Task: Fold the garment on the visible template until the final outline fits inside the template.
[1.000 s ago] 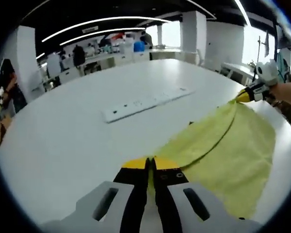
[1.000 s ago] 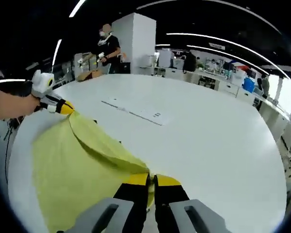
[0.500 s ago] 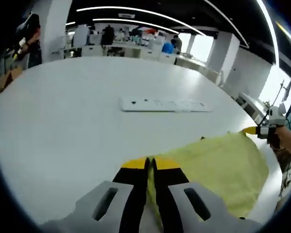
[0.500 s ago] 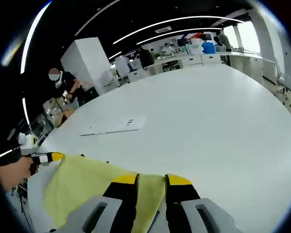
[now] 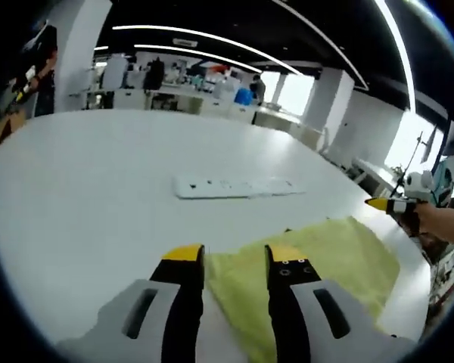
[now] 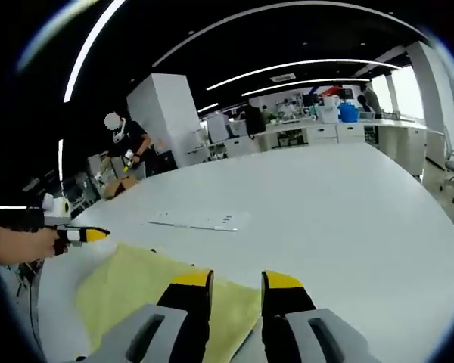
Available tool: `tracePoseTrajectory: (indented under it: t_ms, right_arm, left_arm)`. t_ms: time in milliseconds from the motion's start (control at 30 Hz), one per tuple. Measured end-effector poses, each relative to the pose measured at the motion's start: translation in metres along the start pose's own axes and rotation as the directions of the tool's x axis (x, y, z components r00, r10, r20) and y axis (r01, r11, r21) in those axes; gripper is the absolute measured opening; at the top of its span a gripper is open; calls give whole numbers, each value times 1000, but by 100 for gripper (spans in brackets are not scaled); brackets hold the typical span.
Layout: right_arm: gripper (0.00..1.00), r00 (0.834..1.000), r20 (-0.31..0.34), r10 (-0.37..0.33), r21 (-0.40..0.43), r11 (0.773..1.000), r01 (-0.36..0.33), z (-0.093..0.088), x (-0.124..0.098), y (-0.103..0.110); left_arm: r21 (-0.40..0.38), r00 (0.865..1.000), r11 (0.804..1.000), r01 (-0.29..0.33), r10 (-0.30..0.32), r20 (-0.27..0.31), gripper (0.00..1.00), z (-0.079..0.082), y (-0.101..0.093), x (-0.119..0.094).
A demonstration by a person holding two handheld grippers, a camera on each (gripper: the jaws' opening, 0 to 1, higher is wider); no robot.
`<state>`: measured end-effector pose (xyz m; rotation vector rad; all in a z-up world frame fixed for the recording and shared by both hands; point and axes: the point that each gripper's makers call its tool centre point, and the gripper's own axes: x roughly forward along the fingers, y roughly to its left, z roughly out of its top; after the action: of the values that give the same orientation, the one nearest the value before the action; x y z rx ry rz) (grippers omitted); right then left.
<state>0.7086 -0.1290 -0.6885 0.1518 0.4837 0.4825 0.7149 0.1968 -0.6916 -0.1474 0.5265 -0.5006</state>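
Observation:
A yellow garment lies folded and flat on the white table. In the left gripper view my left gripper stands open just above the cloth's near edge, holding nothing. My right gripper hangs past the cloth's far corner, held by a hand. In the right gripper view the yellow garment lies low left, and my right gripper is open over its near edge. The left gripper comes in from the left, off the cloth.
A long white flat strip lies on the table beyond the cloth, also visible as the white strip. A person stands past the table's far side. Desks and pillars fill the background.
Both grippers have opened and let go of the yellow garment, which now lies flat on the table. Both cameras have swung and pulled back from the cloth.

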Motion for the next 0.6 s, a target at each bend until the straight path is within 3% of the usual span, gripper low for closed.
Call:
tracePoseTrajectory:
  t_ms: [133, 467, 600]
  right_arm:
    - [20, 1000, -18, 24, -78, 997, -25, -12, -12, 13]
    - [20, 997, -31, 76, -132, 988, -79, -36, -42, 36]
    - [20, 996, -35, 77, -141, 987, -82, -44, -54, 38]
  left_arm:
    - [46, 999, 998, 35, -36, 26, 26, -2, -14, -17]
    - [88, 997, 994, 72, -74, 23, 24, -24, -33, -53]
    - [104, 997, 992, 78, -78, -3, 24, -41, -38, -64]
